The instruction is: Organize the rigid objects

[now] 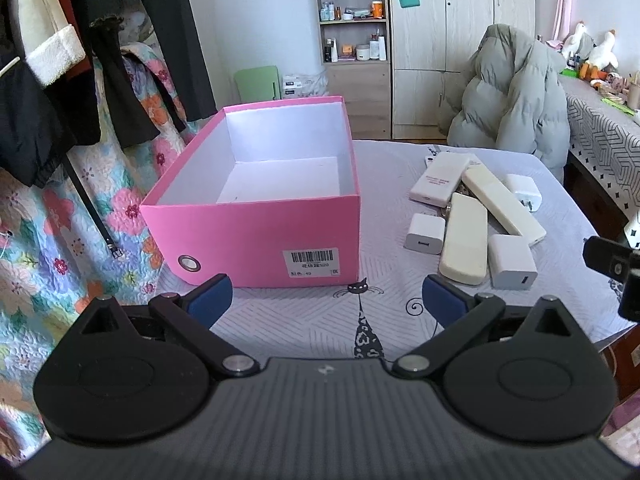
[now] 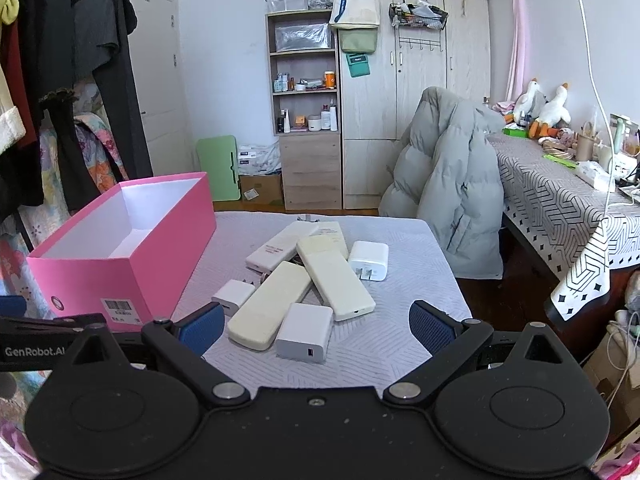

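Nothing has gone into the pink box [image 1: 256, 196] yet: its white inside shows bare in both views, so the sorting looks to be at its very start. The box stands on the left part of the desk [image 1: 380, 312], and the things to be tidied lie in a loose heap to its right, apart from it. That heap holds three white chargers, the nearest one [image 2: 305, 333] at the front edge of the pile, a second [image 2: 233, 296] on the box side and a third [image 2: 369, 261] at the far right, together with two cream remotes [image 2: 270, 305] lying crossed and a white remote [image 2: 280, 246] behind them. The left gripper [image 1: 326, 294] hangs spread wide in front of the box with nothing between its pads. The right gripper [image 2: 316, 322] is likewise spread and empty, poised just before the nearest charger. Every piece remains to be moved.
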A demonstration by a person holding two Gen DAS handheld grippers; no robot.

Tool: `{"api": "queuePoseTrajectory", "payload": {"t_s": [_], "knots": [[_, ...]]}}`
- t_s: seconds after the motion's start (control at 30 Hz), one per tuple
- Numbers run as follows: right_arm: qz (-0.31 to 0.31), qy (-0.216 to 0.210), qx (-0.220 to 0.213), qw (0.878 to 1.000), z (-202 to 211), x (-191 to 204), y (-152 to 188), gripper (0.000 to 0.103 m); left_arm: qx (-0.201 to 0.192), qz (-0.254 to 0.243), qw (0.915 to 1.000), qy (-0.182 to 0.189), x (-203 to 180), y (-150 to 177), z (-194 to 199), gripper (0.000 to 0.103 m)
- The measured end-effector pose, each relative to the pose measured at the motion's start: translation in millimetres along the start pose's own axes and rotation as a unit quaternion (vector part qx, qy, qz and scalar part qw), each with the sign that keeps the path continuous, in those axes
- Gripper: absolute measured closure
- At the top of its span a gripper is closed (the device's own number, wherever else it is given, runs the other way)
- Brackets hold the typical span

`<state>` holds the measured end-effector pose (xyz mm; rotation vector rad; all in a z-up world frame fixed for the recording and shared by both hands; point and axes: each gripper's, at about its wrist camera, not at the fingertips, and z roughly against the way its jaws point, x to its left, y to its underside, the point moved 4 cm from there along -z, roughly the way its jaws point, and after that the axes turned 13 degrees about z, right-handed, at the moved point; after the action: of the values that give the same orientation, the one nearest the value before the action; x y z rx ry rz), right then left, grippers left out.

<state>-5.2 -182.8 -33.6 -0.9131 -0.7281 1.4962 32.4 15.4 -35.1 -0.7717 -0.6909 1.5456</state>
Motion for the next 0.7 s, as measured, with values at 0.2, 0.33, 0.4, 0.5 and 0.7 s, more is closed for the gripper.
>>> {"api": "queuePoseTrajectory", "payload": {"t_s": [0.2, 0.33, 0.4, 0.5, 0.7], "knots": [[-0.002, -0.007, 0.007, 1.000, -1.5, 1.7, 3.3, 0.003, 0.010, -0.009, 0.9999, 0.005, -1.0, 2.0, 1.1, 0.000], [-0.003, -0.010, 0.008, 1.000, -2.0, 4.1, 4.0, 0.003, 0.010, -0.006, 0.9999, 0.006, 0.1, 2.5, 1.9, 0.000], [-0.003, -0.011, 0.009, 1.000, -2.0, 5.0, 4.0, 0.003, 0.009, -0.004, 0.9999, 0.007, 1.1, 2.2, 2.3, 0.000], [-0.003, -0.010, 0.007, 1.000, -1.6, 5.4, 3.9, 0.003, 0.007, -0.001, 0.9999, 0.008, 2.3, 1.7, 2.2, 0.000], [-0.004, -0.003, 0.002, 1.000, -1.0, 6.2, 3.8, 0.003, 0.001, 0.002, 0.9999, 0.012, 4.5, 1.0, 2.5, 0.000]]}}
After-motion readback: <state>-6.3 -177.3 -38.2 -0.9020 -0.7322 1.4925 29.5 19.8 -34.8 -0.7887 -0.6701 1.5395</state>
